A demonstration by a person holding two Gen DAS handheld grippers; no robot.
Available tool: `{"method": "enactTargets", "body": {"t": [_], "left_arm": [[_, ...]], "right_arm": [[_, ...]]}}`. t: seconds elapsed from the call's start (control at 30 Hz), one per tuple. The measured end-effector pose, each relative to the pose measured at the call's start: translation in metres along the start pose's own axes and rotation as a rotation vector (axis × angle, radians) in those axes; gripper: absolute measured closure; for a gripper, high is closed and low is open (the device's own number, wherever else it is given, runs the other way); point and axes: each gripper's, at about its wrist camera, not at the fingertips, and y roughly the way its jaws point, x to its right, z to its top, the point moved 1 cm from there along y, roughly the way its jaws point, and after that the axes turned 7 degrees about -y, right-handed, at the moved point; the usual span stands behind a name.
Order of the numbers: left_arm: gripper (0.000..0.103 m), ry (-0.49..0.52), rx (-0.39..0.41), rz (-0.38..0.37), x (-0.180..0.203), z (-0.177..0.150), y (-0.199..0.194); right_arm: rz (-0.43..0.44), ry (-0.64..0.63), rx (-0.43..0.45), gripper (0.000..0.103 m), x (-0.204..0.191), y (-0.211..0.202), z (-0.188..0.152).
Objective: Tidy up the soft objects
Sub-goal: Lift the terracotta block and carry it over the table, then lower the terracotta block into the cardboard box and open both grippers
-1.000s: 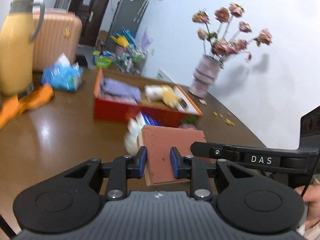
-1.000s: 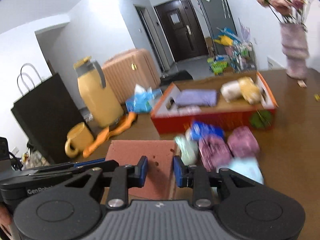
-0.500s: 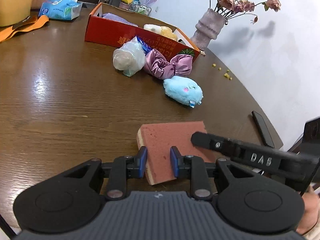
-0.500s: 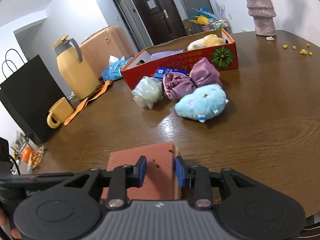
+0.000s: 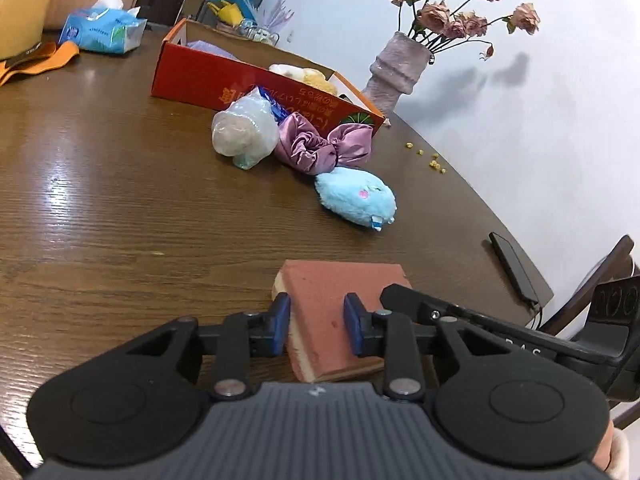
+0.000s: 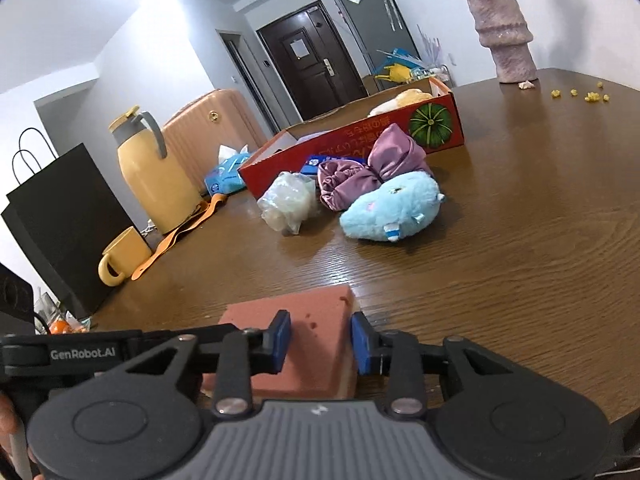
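A vase (image 5: 394, 68) of dried pink roses (image 5: 460, 20) stands at the far edge of the brown table (image 5: 120, 208), close to the white wall, with yellow crumbs (image 5: 430, 160) scattered on the wood near it and a black phone (image 5: 514, 270) lying flat near the table's right edge. At the table's other end are a yellow jug (image 6: 154, 172) with a grey handle, a yellow mug (image 6: 122, 256) just in front of it, an orange strap (image 6: 180, 232) trailing between them, a blue tissue pack (image 5: 102, 30) and a black paper bag (image 6: 60, 220). Behind the table stand a peach suitcase (image 6: 208, 132) and a dark door (image 6: 314, 64).
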Motion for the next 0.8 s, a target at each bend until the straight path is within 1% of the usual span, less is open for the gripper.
{"method": "enactTargets", "body": {"t": [0.07,0.13,0.2,0.27,0.33,0.37,0.43,0.47,0.53,0.63,0.73,0.8], "left_arm": [[0.074,-0.006,0.002,0.006,0.004,0.005,-0.002],[0.074,-0.008,0.028,-0.011,0.012,0.016,-0.004],[0.074,-0.003,0.055,-0.034,0.02,0.037,-0.001],[0.074,0.014,0.088,-0.053,0.032,0.069,0.008],[0.074,0.031,0.13,-0.069,0.045,0.108,0.022],[0.074,0.043,0.138,-0.073,0.052,0.126,0.03],[0.074,0.071,0.162,-0.063,0.065,0.169,0.054],[0.075,0.082,0.164,-0.059,0.069,0.184,0.065],[0.074,0.079,0.143,-0.048,0.072,0.219,0.096],[0.075,0.069,0.111,-0.038,0.068,0.252,0.141],[0.075,0.059,0.067,-0.009,0.058,0.265,0.183],[0.075,0.047,0.031,0.01,0.05,0.268,0.208]], "right_arm": [[0.003,0.025,-0.022,0.072,0.0,-0.002,0.009],[-0.003,0.022,-0.001,0.073,0.0,-0.006,0.023],[-0.013,0.001,0.03,0.073,0.002,-0.007,0.043],[-0.023,-0.036,0.068,0.073,0.007,-0.001,0.076],[-0.034,-0.057,0.099,0.073,0.014,0.007,0.112],[-0.047,-0.084,0.117,0.073,0.018,0.015,0.134],[-0.069,-0.107,0.129,0.073,0.029,0.034,0.179],[-0.079,-0.112,0.125,0.073,0.036,0.046,0.199],[-0.095,-0.108,0.102,0.073,0.05,0.071,0.229],[-0.129,-0.1,0.071,0.073,0.073,0.11,0.258],[-0.16,-0.107,0.032,0.073,0.092,0.149,0.272],[-0.178,-0.102,-0.008,0.073,0.105,0.176,0.272]]}}
